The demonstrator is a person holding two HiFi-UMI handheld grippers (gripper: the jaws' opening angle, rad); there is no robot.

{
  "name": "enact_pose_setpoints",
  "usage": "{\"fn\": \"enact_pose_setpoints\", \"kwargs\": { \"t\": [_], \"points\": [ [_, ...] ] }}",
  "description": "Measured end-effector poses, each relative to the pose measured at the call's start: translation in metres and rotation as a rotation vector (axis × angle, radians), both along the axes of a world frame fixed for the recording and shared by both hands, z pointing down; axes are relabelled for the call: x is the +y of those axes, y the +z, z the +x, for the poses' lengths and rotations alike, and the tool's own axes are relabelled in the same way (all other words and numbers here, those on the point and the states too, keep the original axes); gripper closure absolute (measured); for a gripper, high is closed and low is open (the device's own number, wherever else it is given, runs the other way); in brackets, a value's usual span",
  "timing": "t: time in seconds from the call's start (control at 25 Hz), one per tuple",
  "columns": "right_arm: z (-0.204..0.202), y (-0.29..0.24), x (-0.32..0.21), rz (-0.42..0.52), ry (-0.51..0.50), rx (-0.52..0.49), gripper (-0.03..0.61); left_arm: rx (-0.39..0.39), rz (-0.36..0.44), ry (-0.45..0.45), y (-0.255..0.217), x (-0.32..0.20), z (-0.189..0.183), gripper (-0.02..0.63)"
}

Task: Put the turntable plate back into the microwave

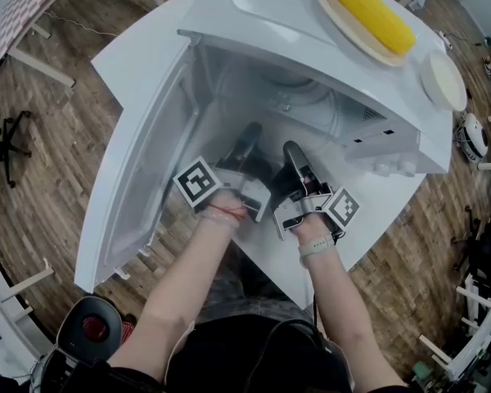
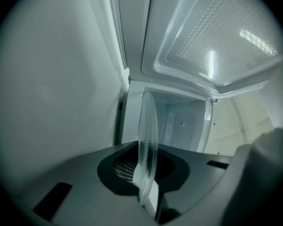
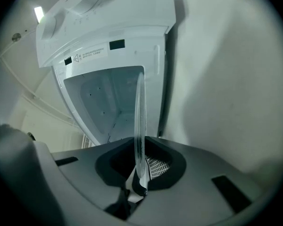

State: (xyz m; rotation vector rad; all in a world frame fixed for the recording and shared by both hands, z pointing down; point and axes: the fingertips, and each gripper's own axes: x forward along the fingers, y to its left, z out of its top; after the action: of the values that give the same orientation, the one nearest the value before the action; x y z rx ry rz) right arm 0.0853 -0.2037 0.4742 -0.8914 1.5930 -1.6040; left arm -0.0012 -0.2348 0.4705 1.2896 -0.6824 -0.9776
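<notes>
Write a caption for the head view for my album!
Here the left tool and right tool hold the turntable plate in the open microwave, corn on top.

Ok so the other stuff around: a cob of corn (image 1: 368, 11) lying on a tan oval plate (image 1: 346, 26), with a small white dish (image 1: 443, 80) just beside it. White tabletop (image 1: 127, 56) on a wood plank floor (image 1: 33, 195), and a black office chair (image 1: 0, 142) off to the left.

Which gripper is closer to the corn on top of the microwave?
Right. Both grip the glass plate at the microwave's opening; the right gripper sits below the corn, while the left gripper is farther over, beside the open door.
</notes>
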Motion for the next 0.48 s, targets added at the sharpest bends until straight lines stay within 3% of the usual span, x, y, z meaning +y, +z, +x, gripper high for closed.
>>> {"fn": "enact_pose_setpoints", "kwargs": {
  "t": [0.48],
  "points": [
    [0.000,-0.002,-0.015,-0.002,0.018,0.005,0.534,-0.039,0.026,-0.002,-0.005,-0.002,-0.004,0.578]
  ]
}}
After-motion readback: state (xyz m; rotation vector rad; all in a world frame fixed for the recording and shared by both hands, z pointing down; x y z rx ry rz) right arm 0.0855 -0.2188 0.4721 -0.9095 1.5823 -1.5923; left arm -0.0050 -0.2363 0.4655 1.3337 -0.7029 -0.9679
